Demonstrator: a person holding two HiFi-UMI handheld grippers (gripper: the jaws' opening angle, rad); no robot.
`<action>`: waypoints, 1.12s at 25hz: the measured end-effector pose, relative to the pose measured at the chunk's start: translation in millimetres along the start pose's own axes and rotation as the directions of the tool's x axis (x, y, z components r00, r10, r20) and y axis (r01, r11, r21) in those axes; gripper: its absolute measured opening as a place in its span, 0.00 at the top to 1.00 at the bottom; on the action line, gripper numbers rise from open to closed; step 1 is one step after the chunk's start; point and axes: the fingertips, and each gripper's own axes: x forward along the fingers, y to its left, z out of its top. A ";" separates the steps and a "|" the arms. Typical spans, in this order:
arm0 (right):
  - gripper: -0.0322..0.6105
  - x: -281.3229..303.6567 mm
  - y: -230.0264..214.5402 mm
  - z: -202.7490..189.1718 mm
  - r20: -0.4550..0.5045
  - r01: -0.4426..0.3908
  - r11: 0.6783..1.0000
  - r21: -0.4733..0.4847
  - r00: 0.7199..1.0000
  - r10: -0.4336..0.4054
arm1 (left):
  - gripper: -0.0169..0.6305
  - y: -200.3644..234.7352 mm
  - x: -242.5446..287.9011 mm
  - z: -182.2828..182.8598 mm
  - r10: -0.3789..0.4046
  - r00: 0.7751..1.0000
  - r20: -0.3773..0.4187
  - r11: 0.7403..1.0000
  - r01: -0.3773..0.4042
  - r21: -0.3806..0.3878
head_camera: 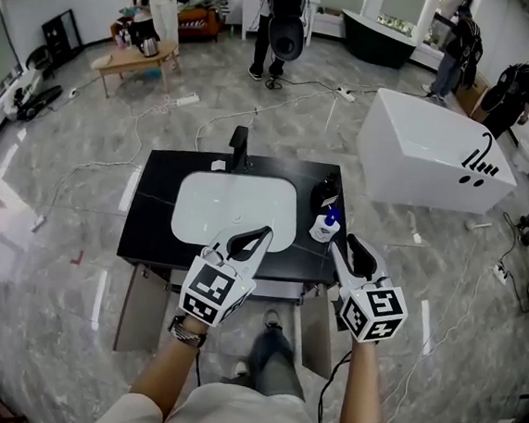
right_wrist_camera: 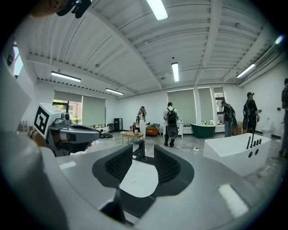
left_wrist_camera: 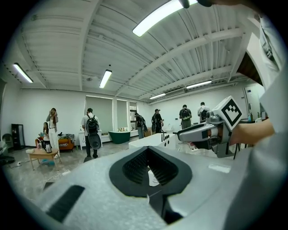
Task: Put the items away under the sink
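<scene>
— Which one do you reckon goes in first?
— The right gripper (head_camera: pixel 347 248). Its jaws stand apart with nothing in them. Looking along them you see only the faucet (right_wrist_camera: pixel 141 150) and the white basin (right_wrist_camera: pixel 135 179).
— Where's the thing it wants?
— The small white bottle with the blue top (head_camera: pixel 326 226) stands upright on the black desk (head_camera: pixel 153 205), just right of the basin. It's just ahead of that gripper's tips and a touch to their left.
— And the left gripper (head_camera: pixel 260 235)?
— Clenched, tips together, holding nothing. From above it sits in line with the basin's near edge. Part of the basin lies between it and the bottle, so it's the farther of the two.
— Anything else to put away?
— A dark rounded container (head_camera: pixel 325 192) right behind the bottle, also upright, close against it.
— What's in the basin?
— Nothing that I can see.
— And under the sink?
— Two grey panels (head_camera: pixel 139 307) stand either side of the person's legs. They look like cupboard doors swung open, though from above I can't be sure. The inside is hidden beneath the desk. Both items are on top, so I'd say nothing's stowed yet.
</scene>
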 end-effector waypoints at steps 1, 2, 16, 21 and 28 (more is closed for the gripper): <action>0.70 5.1 -5.5 -4.1 -0.006 0.002 1.000 0.003 1.000 -0.002 | 0.97 1.5 6.4 -3.1 -0.001 1.000 -0.005 1.000 0.001 -0.003; 0.70 10.1 -10.7 -8.0 -0.013 0.005 1.000 0.006 1.000 -0.005 | 0.97 2.9 12.6 -6.1 -0.001 1.000 -0.010 1.000 0.001 -0.006; 0.66 78.1 -74.5 -65.8 -0.131 0.018 0.999 0.031 0.991 -0.014 | 0.97 22.3 88.5 -51.3 -0.023 0.996 -0.090 0.998 0.018 -0.060; 0.65 103.3 -93.1 -86.4 -0.172 0.013 0.999 0.050 0.985 -0.004 | 0.97 31.9 106.1 -68.9 -0.018 0.992 -0.127 0.997 0.008 -0.077; 0.62 130.6 -111.9 -116.8 -0.229 0.012 0.998 0.065 0.973 0.003 | 0.97 41.4 127.5 -87.2 -0.023 0.986 -0.164 0.997 0.009 -0.083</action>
